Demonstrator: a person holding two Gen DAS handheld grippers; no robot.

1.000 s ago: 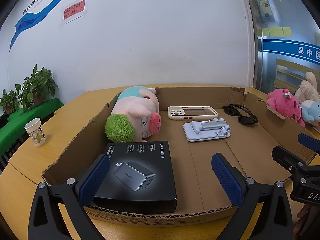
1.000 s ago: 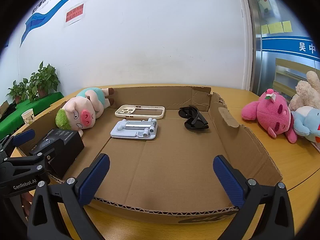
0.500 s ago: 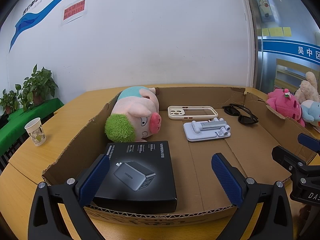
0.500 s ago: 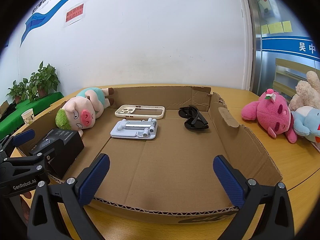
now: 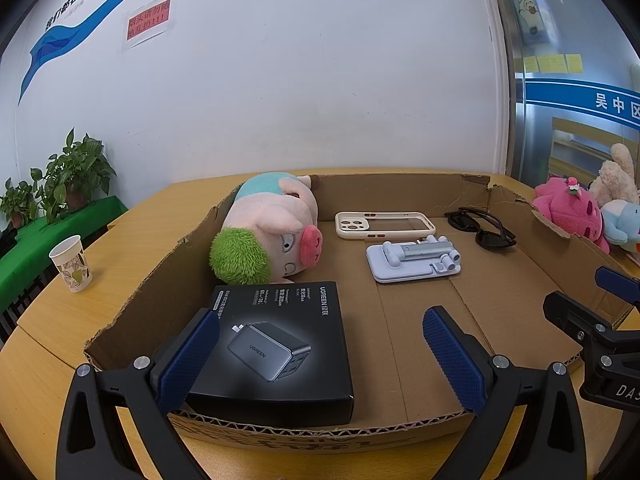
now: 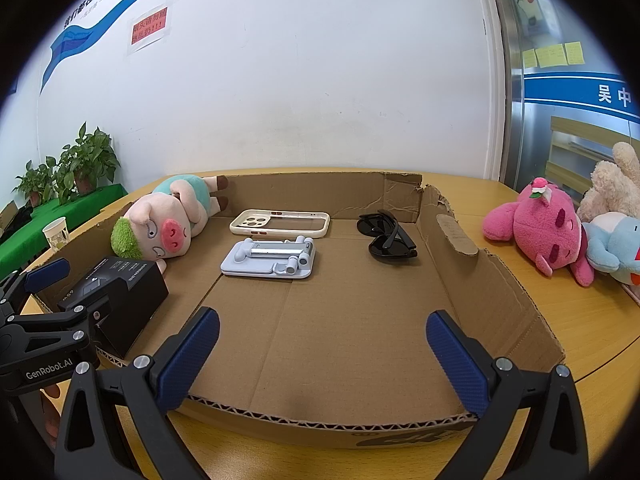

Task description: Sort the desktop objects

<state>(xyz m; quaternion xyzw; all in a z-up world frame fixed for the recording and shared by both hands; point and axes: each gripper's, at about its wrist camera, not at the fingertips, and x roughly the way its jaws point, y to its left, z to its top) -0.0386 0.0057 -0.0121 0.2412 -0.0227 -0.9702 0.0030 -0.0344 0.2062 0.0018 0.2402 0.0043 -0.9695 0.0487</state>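
A shallow cardboard tray (image 5: 404,430) (image 6: 492,292) lies on the wooden table. Inside it are a black charger box (image 5: 276,348) (image 6: 116,292), a pig plush with green hair (image 5: 268,232) (image 6: 164,220), a cream phone case (image 5: 384,225) (image 6: 280,222), a pale blue folding phone stand (image 5: 414,260) (image 6: 270,260) and black sunglasses (image 5: 482,228) (image 6: 388,238). My left gripper (image 5: 320,354) hangs open at the tray's near edge, just above the box. My right gripper (image 6: 322,356) is open over the tray's bare near floor, holding nothing.
A pink plush (image 6: 540,232) (image 5: 570,208), a beige plush (image 6: 616,188) and a light blue plush (image 6: 620,248) lie on the table right of the tray. A paper cup (image 5: 72,264) (image 6: 56,234) stands at the left. Potted plants (image 5: 68,176) stand beyond.
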